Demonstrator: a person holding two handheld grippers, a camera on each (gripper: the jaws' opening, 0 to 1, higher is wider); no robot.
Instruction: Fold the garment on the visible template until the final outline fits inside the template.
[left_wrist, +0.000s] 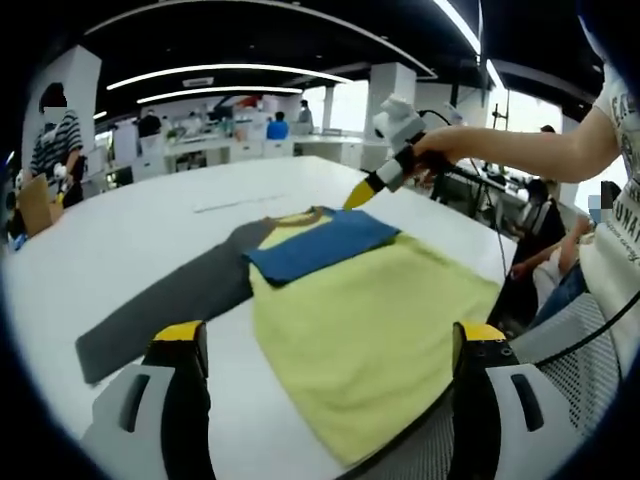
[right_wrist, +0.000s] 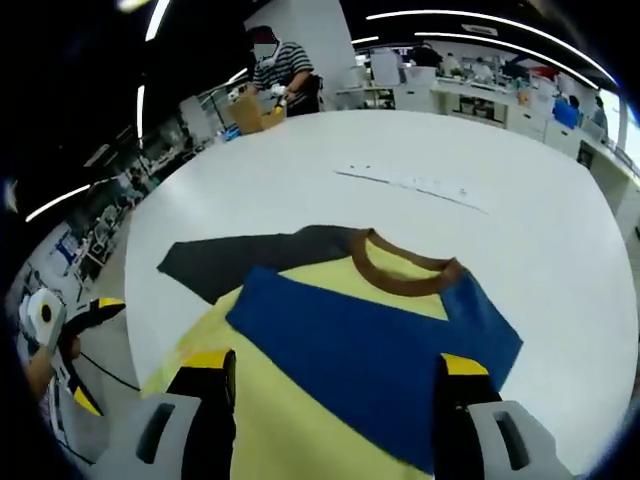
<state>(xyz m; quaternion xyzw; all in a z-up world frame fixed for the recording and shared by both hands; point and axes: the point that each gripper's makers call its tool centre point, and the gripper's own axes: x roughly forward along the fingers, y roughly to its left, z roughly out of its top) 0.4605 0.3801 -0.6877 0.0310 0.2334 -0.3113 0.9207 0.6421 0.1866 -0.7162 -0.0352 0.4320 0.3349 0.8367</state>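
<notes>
**Both claws released above the half-folded garment**

Left claw (left_wrist: 330, 350): jaws spread wide, gripping nothing, poised over the near hem of the garment (left_wrist: 380, 330). Yellow body of the garment spread flat between and beyond the two jaws, on the white tabletop (left_wrist: 150, 230). Past the yellow panel, the blue sleeve (left_wrist: 320, 243) folded across the chest; beside it, the grey sleeve (left_wrist: 170, 305) stretched straight out from the garment toward the tabletop's edge. Farther along, past the brown collar (left_wrist: 305, 214), the right claw seen from outside, held in a hand (left_wrist: 440, 150), yellow tips just above the collar end of the garment.

Right claw (right_wrist: 335, 385): jaws likewise apart and empty, hovering over the blue sleeve (right_wrist: 370, 340), not touching it as far as can be told. Yellow fabric under and beside the jaws; brown collar (right_wrist: 400, 265) beyond the blue fold; grey sleeve (right_wrist: 250, 258) reaching away from the collar. Left claw at the garment's far corner, low at the edge. Beyond the collar, a pale strip (right_wrist: 410, 183) lying flat on the tabletop, well apart from the garment.
</notes>
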